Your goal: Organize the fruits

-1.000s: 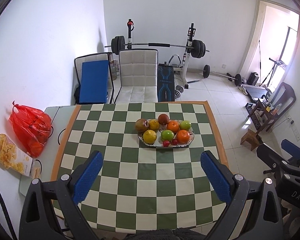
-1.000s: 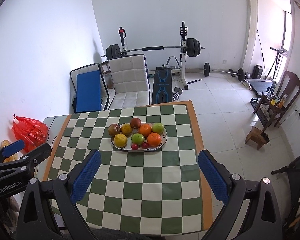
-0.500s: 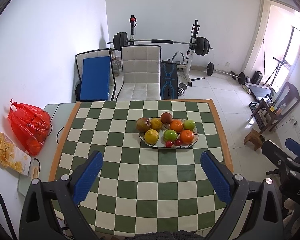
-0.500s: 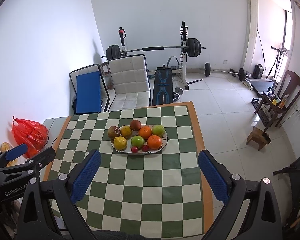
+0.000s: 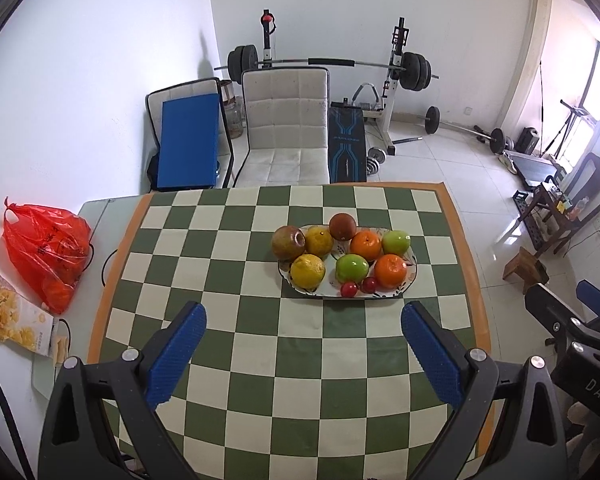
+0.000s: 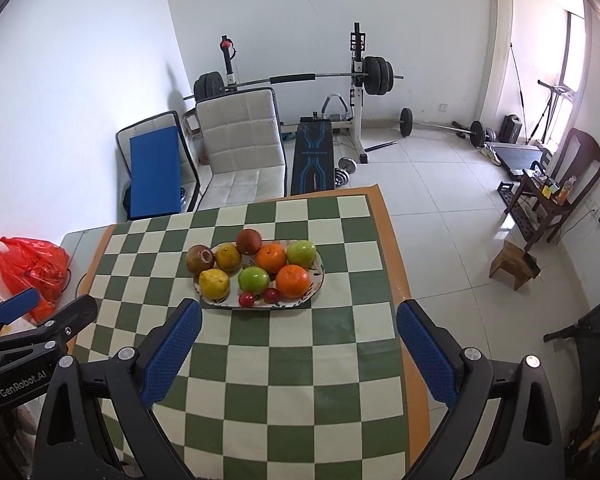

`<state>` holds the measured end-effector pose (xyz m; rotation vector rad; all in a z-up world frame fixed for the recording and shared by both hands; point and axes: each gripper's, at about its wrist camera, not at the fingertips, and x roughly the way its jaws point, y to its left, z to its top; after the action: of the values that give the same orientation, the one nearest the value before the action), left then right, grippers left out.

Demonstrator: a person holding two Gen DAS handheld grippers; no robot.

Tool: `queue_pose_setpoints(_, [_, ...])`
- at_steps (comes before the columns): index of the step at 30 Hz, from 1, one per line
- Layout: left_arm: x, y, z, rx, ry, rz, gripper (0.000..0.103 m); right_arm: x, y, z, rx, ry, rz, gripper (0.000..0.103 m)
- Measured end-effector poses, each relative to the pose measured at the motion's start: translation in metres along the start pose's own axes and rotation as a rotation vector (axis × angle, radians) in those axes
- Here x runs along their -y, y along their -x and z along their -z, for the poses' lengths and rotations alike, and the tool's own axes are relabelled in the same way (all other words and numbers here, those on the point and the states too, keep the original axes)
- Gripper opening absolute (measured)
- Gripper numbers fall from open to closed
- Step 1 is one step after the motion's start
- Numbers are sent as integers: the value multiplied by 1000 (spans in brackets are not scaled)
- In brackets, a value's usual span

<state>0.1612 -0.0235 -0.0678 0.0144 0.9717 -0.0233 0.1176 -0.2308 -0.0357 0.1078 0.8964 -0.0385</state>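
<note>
A white oval plate (image 5: 411, 276) (image 6: 318, 276) sits mid-table on the green-and-cream checked cloth (image 5: 260, 360). On it lie several fruits: a lemon (image 5: 308, 271), two green apples (image 5: 352, 267) (image 5: 396, 242), two oranges (image 5: 390, 270) (image 5: 365, 245), a brown pomegranate (image 5: 287, 242) and small red fruits (image 5: 349, 289). My left gripper (image 5: 303, 354) hovers open over the near half of the table, short of the plate, holding nothing. My right gripper (image 6: 298, 350) is open too, just in front of the plate (image 6: 318, 276), empty.
A red plastic bag (image 5: 46, 246) and a snack packet (image 5: 8, 312) lie on the side surface at the left. Behind the table stand a white chair (image 5: 286, 136), a blue mat (image 5: 188, 144) and a barbell rack (image 5: 328, 64). Open tiled floor lies to the right.
Both grippers have moved forward toward the plate, which now looks larger and nearer. The left view has swung slightly right. Jaws stayed open; no fruit moved.
</note>
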Motion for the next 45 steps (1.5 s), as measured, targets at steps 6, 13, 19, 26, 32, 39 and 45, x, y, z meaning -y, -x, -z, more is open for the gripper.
queue_pose_setpoints(6, [1,-25,-2,-10,-11,-20,100,7,-39,-6,-15,-1,12,100])
queue_pose_setpoints(13, [1,-39,-2,-18,-22,-35,100,3,-70,-9,-32,17,18,100])
queue_pose_setpoints(19, [0,-40,-3,5,-28,-40,100,1,-81,-6,-49,22,19,100])
queue_pose_setpoints(26, [-2,-40,-4,22,-20,-35,103,2,-82,-4,-43,28,30,103])
queue_pose_setpoints(32, [-2,-39,-4,22,-21,-34,103,2,-77,-5,-36,31,35,103])
queue_pose_setpoints(39, [-1,-39,-4,22,-20,-34,103,3,-74,-7,-33,30,37,103])
queue_pose_setpoints(45, [-1,-39,-4,26,-22,-34,103,3,-74,-6,-31,32,37,103])
